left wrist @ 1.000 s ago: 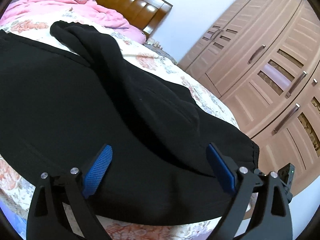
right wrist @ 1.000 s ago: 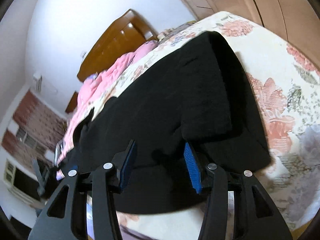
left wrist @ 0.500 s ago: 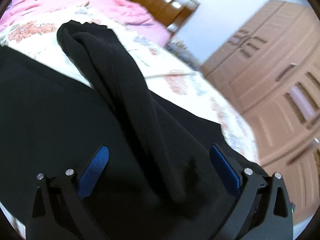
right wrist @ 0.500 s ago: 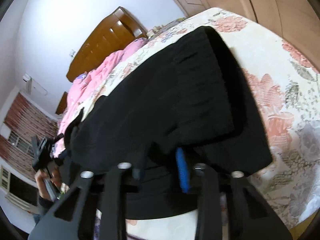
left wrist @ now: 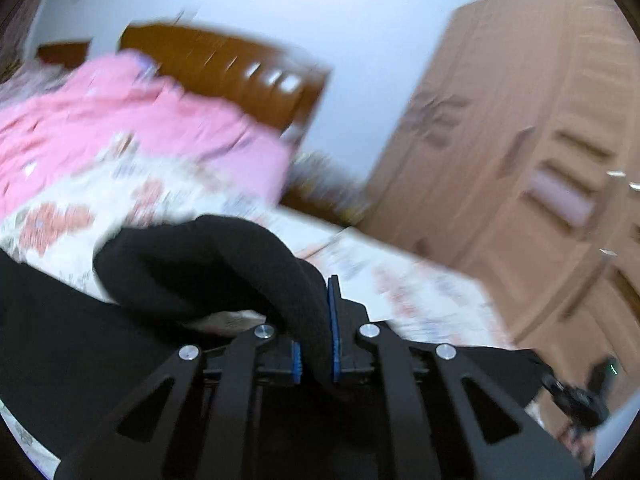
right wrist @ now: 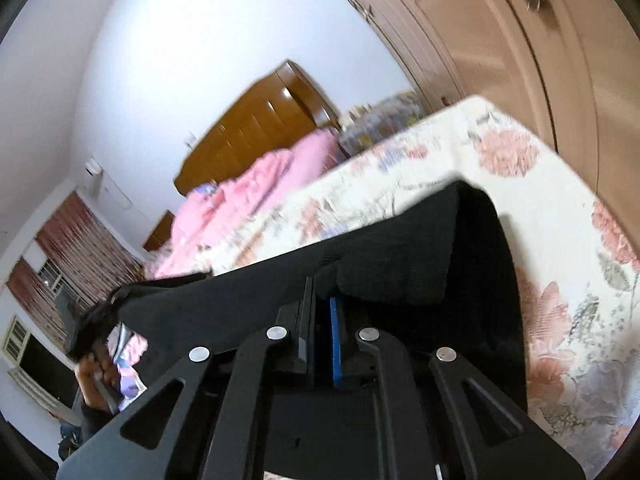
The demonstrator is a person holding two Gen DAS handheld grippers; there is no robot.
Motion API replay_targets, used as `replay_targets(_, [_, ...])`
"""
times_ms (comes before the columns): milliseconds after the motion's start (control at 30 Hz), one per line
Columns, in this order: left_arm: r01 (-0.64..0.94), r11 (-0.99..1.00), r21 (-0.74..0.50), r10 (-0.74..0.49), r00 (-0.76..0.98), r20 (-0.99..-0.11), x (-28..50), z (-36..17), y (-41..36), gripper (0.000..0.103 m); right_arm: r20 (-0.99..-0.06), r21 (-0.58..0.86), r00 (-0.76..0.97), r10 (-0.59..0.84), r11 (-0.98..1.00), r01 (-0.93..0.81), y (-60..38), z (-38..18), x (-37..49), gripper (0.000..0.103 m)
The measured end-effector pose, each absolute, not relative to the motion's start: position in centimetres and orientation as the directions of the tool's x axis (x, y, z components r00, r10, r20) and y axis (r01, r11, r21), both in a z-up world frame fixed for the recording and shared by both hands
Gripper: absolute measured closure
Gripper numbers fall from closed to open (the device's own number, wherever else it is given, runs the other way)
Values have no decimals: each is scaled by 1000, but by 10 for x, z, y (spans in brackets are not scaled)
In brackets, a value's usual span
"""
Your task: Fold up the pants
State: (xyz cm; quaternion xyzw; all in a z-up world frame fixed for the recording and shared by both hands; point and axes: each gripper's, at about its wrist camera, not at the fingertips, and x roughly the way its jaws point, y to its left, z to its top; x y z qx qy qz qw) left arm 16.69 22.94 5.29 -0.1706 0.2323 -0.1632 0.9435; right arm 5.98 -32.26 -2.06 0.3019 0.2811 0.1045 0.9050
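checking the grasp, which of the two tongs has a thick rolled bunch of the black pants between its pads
The left tongs: a thick rolled hump of the black fabric pants sits between them. The right tongs pinch only a flatter edge.

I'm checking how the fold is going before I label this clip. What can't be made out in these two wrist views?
- Left wrist: bedspread, wardrobe and headboard are motion-blurred; no detail.
- Left wrist: left gripper hides where the pants fabric ends behind its fingers.
- Right wrist: right gripper is shut on the pants; which part it pinches is covered.
- Either view: the pants' full outline is cut off by the frame edges.
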Motion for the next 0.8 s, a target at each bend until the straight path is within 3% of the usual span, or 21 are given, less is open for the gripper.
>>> replay_targets(100, [231,915,-331,-355,852,-385,120,30,225,84,-503,625,782,368,780,34,-330,-49,45,96])
replay_targets(167, [173,939,-298,-305,820,-485,102,-18,224,81,-586,615,723,366,781,104,-333,-85,38,96])
replay_targets(267, [65,889,-453,-357,716,-600,101,-91,238,84,-598,628,706,380,769,119,-332,-101,30,93])
replay_targets(333, [45,864,-502,-374,726,-577,101,-104,246,81,-616,602,699,363,790,120,-328,-95,27,83])
replay_targets(367, [41,854,-518,-387,717,-580,103,-101,247,74,-621,587,698,356,801,114,-326,-92,26,71])
replay_targets(400, [44,846,-531,-399,713,-577,104,-99,246,51,-611,590,701,368,802,92,-322,-89,27,61])
replay_targets(433, [52,836,-547,-411,718,-561,106,-95,247,37,-588,604,705,396,795,57,-317,-88,27,38])
replay_targets(467, [51,835,-547,-403,734,-547,105,-91,247,17,-584,598,711,392,800,50,-312,-86,27,29])
replay_targets(533, [54,837,-544,-394,750,-531,102,-85,242,16,-621,529,707,338,847,60,-301,-84,26,31])
replay_targets(667, [69,814,-576,-439,721,-535,102,-91,231,17,-668,514,677,309,850,119,-305,-92,26,59])
replay_targets(767, [80,819,-569,-444,716,-538,103,-94,227,17,-645,577,682,345,804,140,-318,-98,28,64])
replay_targets(800, [85,817,-570,-450,713,-538,107,-97,227,24,-637,579,692,340,803,139,-319,-97,29,66])
